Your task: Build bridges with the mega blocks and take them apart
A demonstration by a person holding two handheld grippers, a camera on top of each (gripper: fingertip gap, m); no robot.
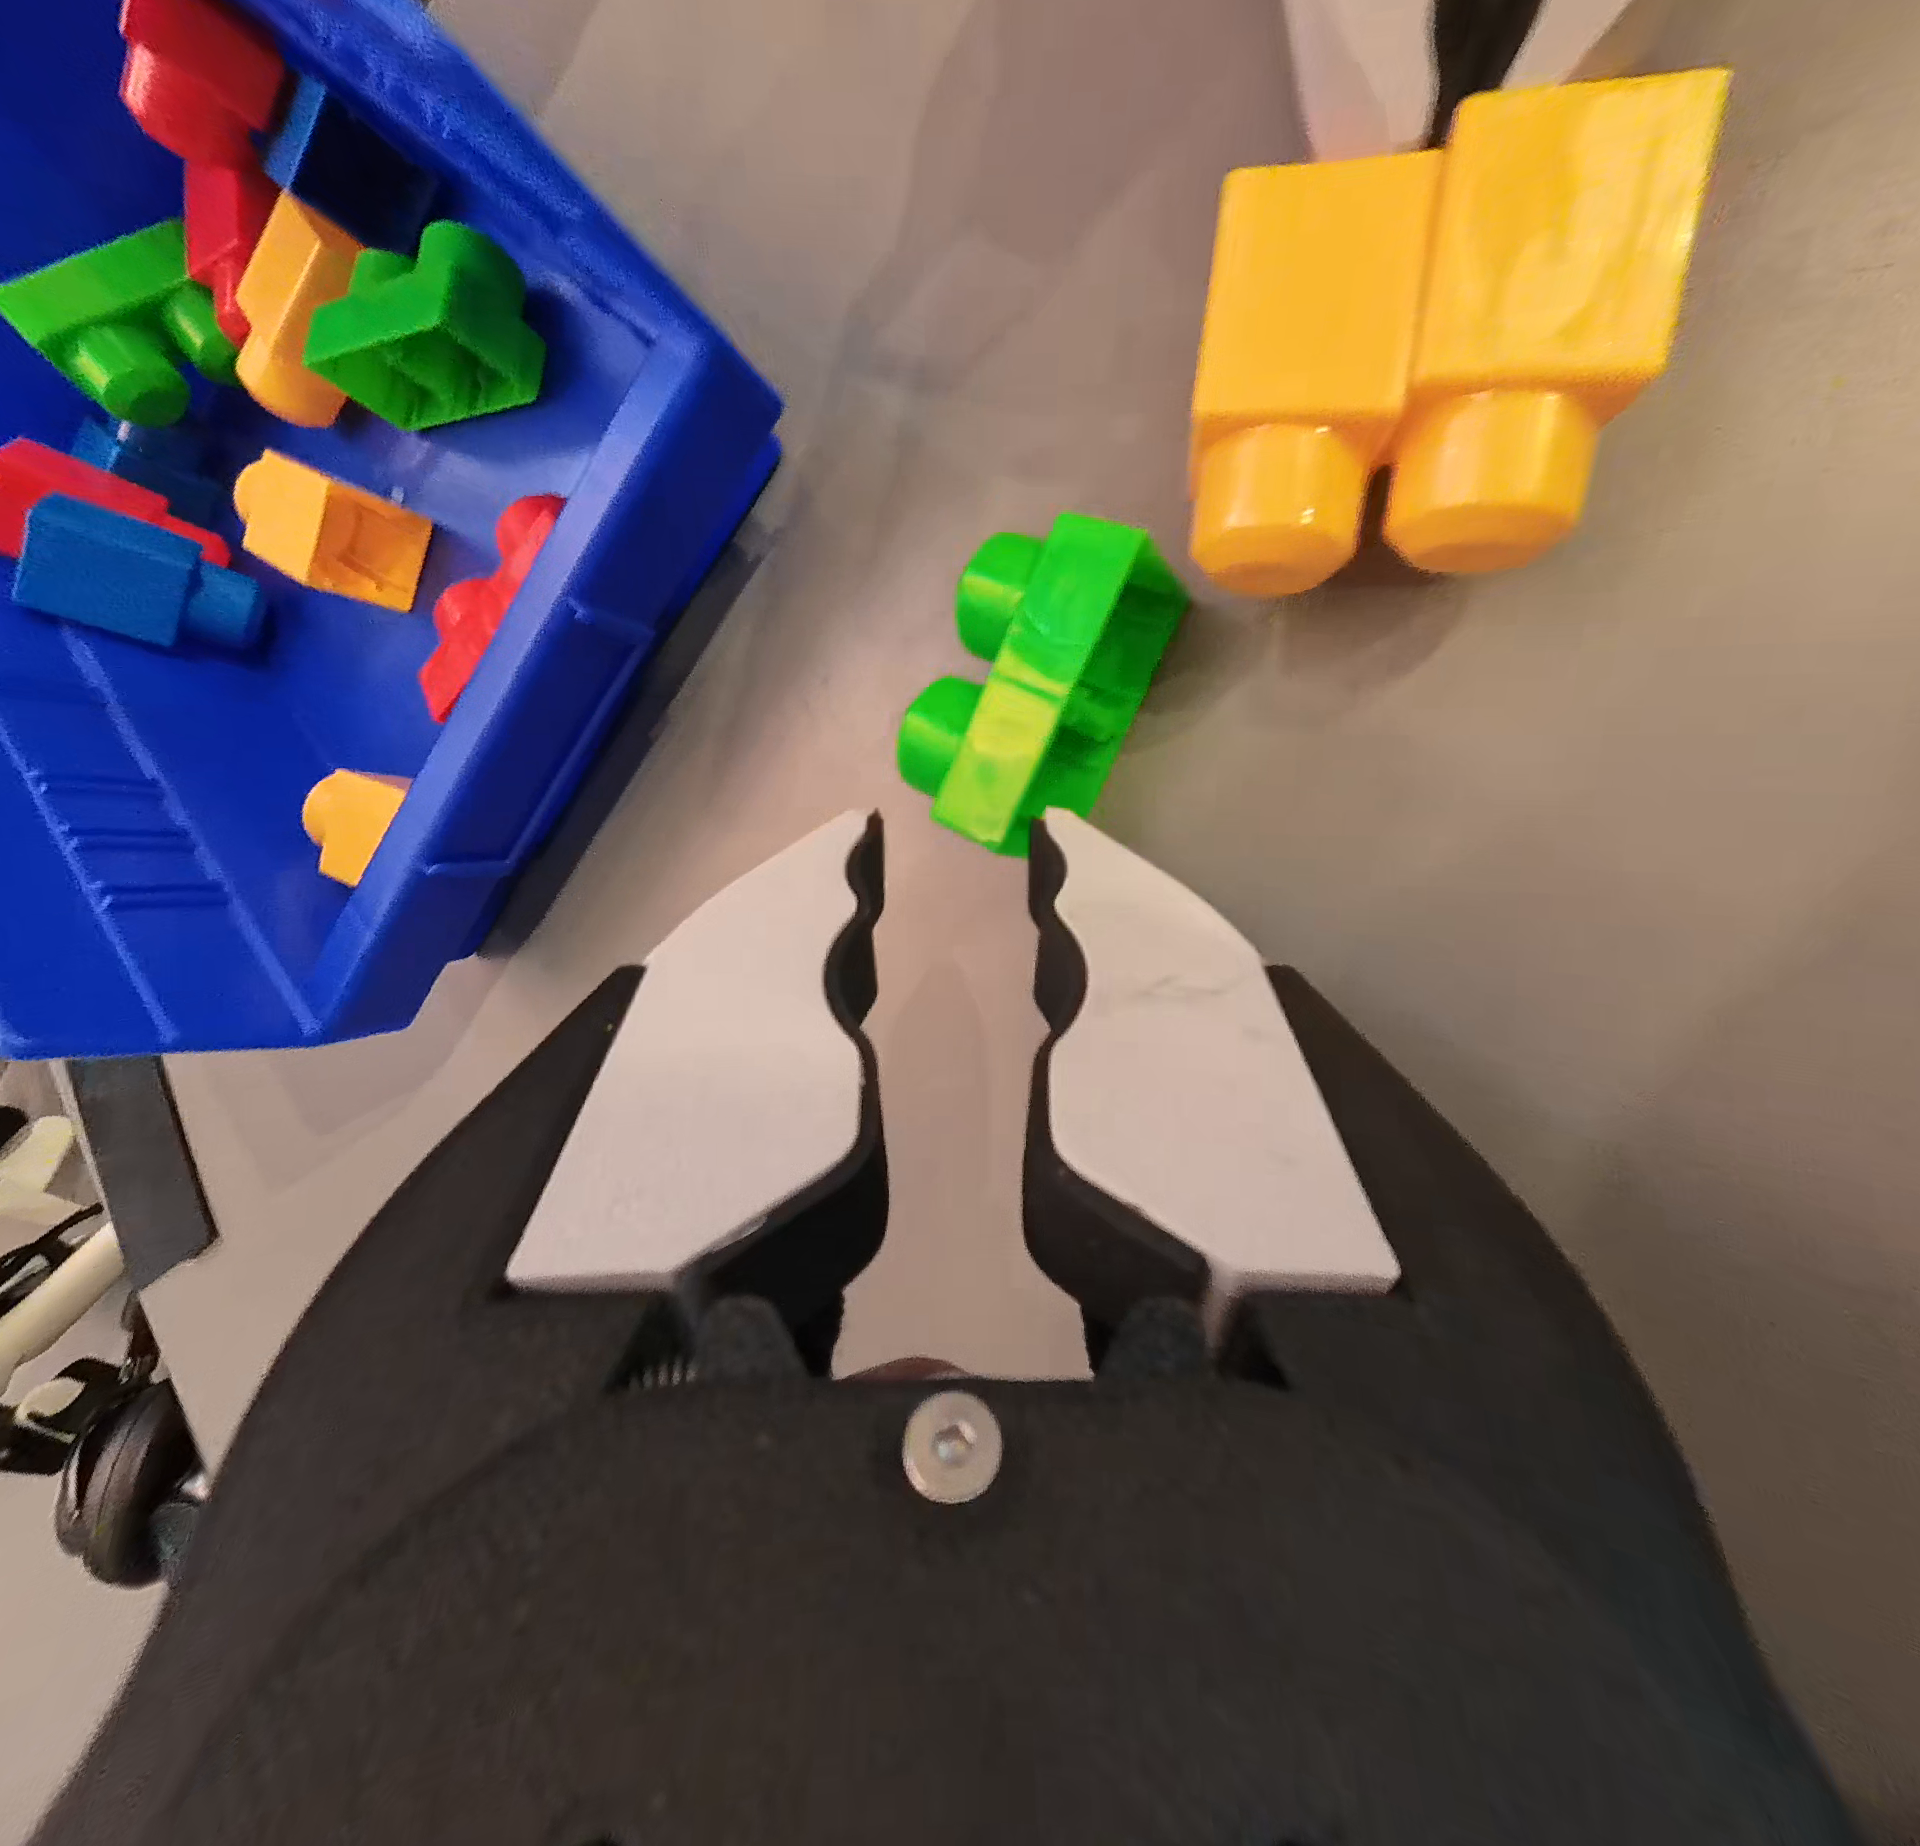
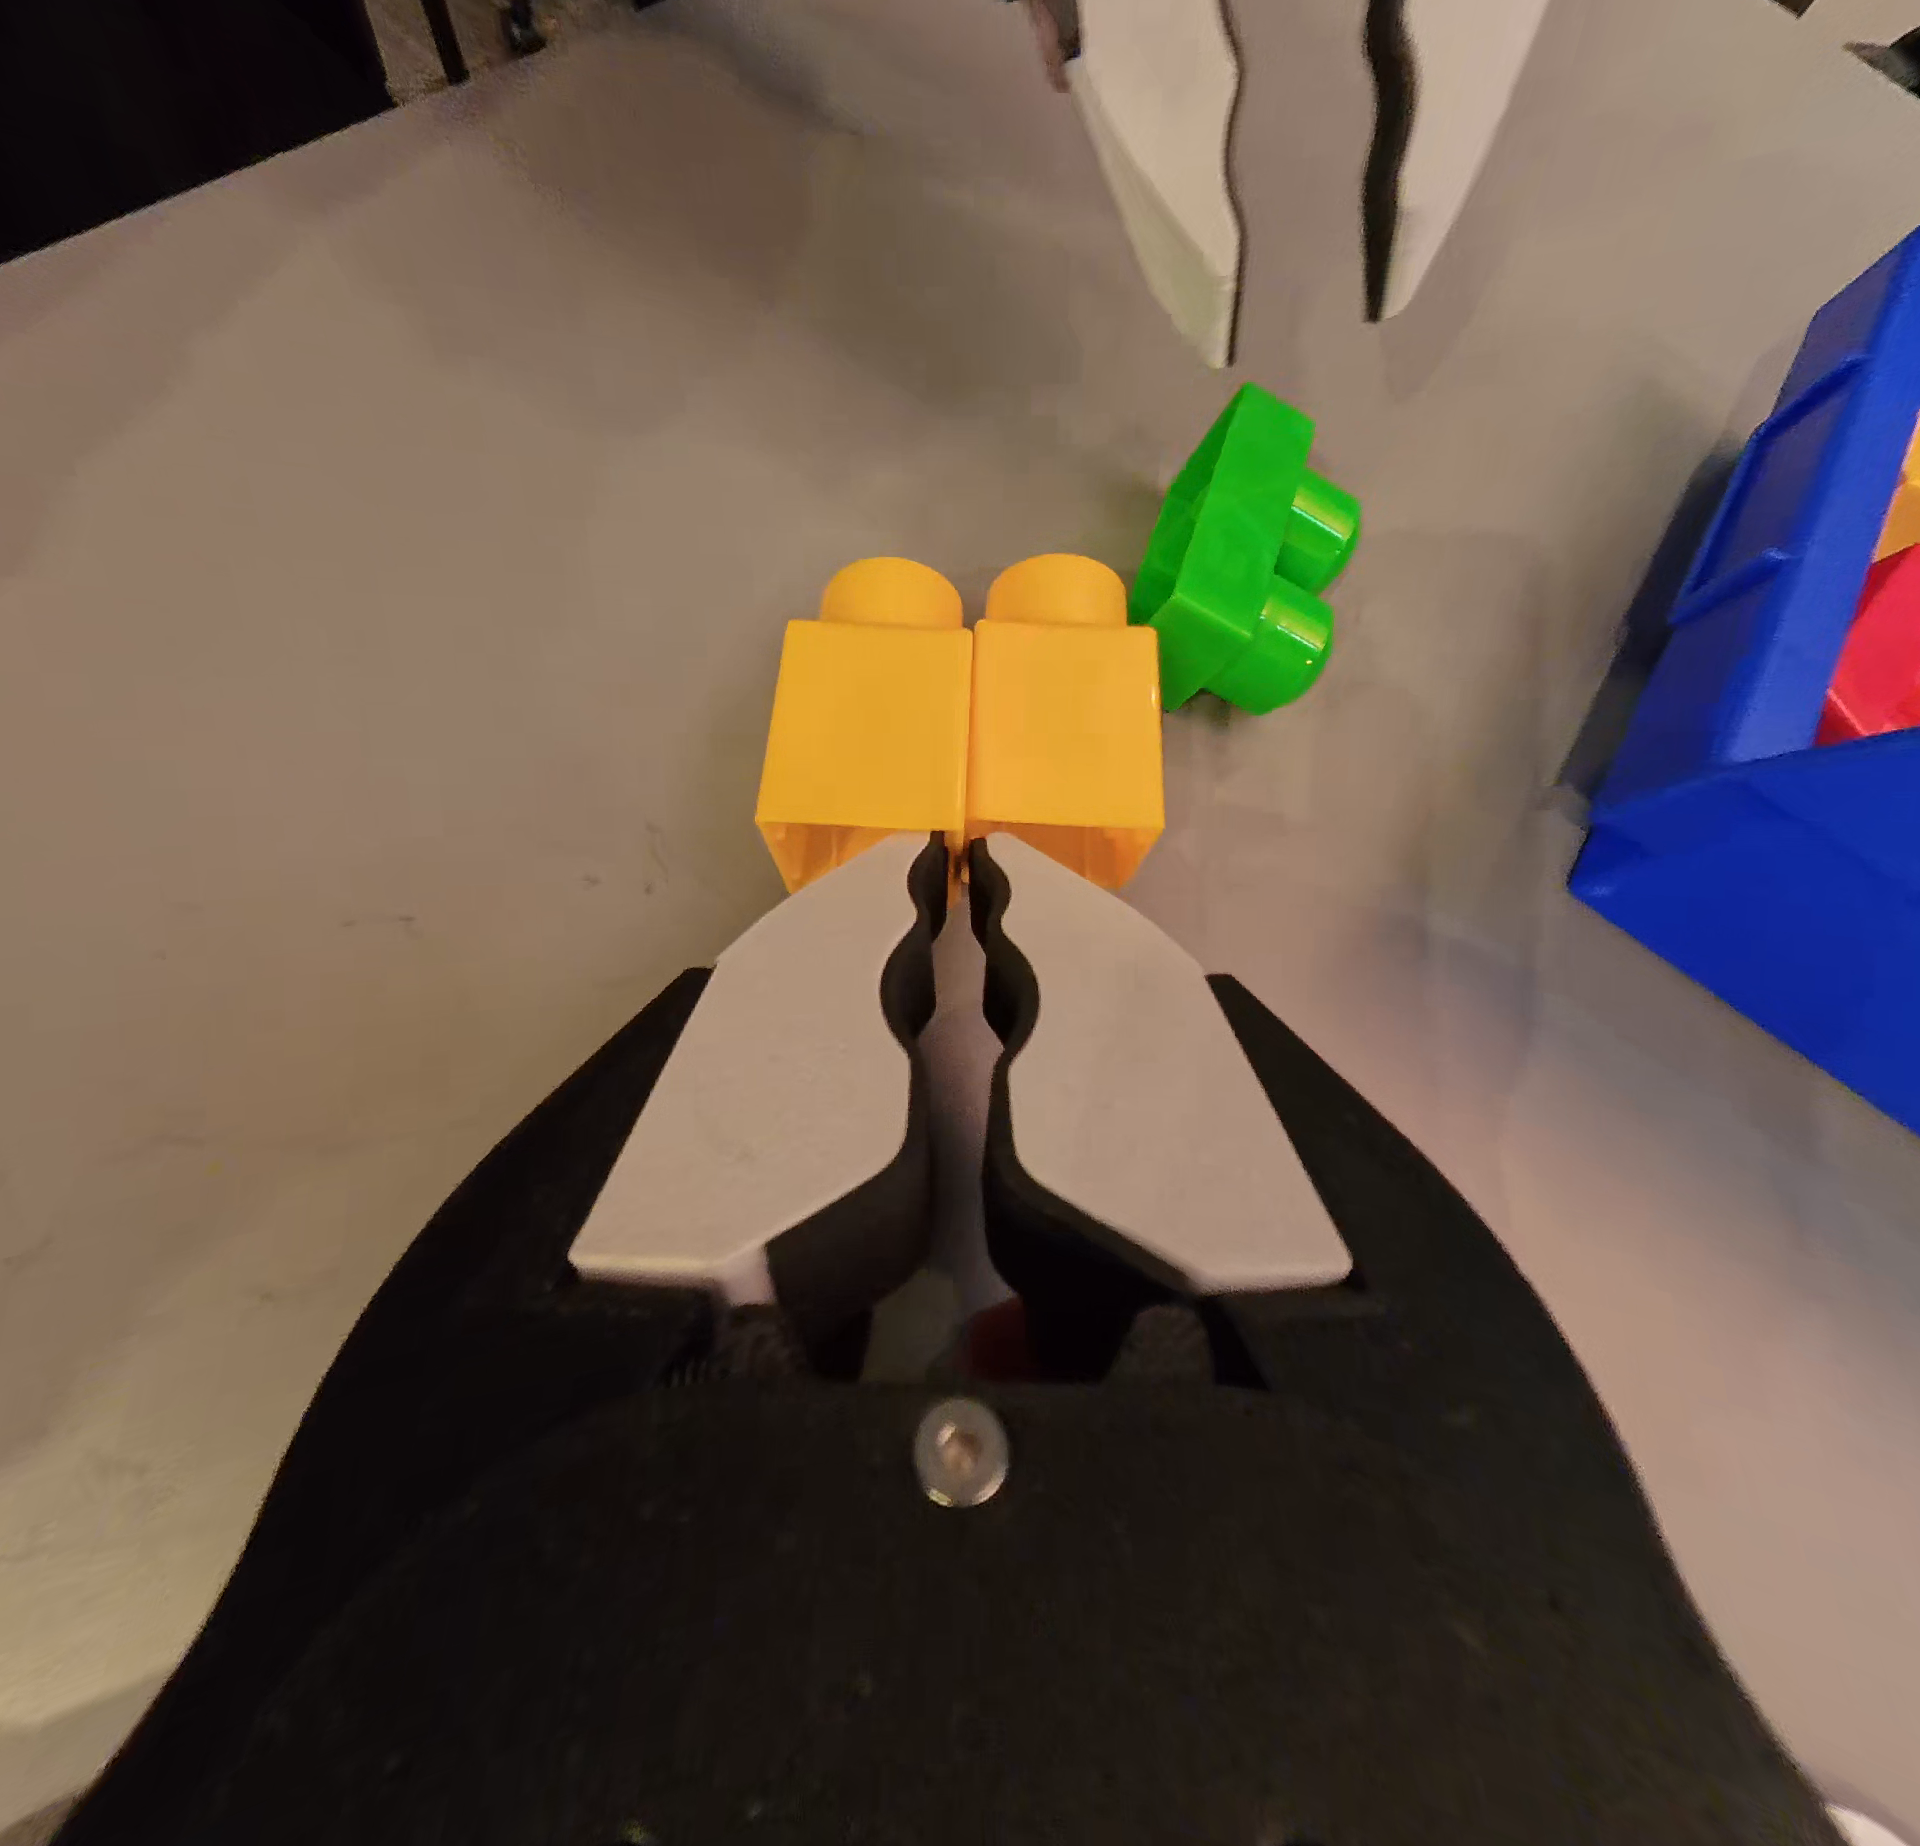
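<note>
Two yellow single-stud blocks lie side by side on the grey table, studs pointing away from my right gripper. Its fingertips reach into their open undersides and are shut on the two touching inner walls. The pair also shows in the left wrist view. A flat green two-stud block lies tilted on its edge next to them. My left gripper is open and empty, its tips just short of the green block. In the right wrist view the left gripper hangs above that block.
A blue plastic bin stands to the left of my left gripper and holds several red, green, yellow and blue blocks. It shows at the right edge of the right wrist view. Chair legs stand beyond the table's far edge. The left gripper's tips are roughly 12 cm from the right gripper's.
</note>
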